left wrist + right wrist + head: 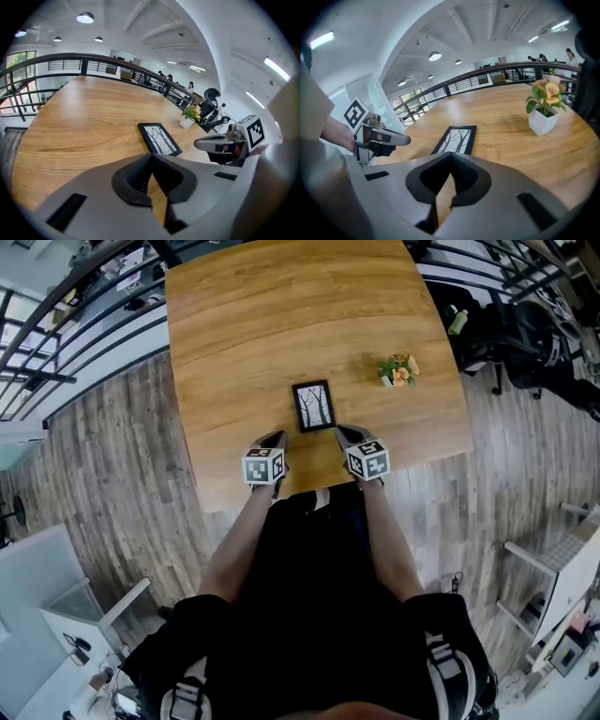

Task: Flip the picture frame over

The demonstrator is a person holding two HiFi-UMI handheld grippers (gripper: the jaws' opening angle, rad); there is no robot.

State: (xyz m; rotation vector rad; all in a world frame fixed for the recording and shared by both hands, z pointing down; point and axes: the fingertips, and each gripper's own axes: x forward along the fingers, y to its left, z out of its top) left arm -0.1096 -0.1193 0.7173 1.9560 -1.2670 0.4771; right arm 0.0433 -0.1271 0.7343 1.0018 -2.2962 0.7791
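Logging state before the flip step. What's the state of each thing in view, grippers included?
picture frame: flat on the table, tree picture facing up, not yet flipped.
left gripper: jaws shut, nothing between them, just short of the frame.
right gripper: jaws shut, nothing between them, just short of the frame.
potted plant: upright, standing apart from the frame.

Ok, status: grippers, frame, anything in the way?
Left hand-held gripper shut, empty; right hand-held gripper too. Frame flat on table, picture up. Plant off right, clear.
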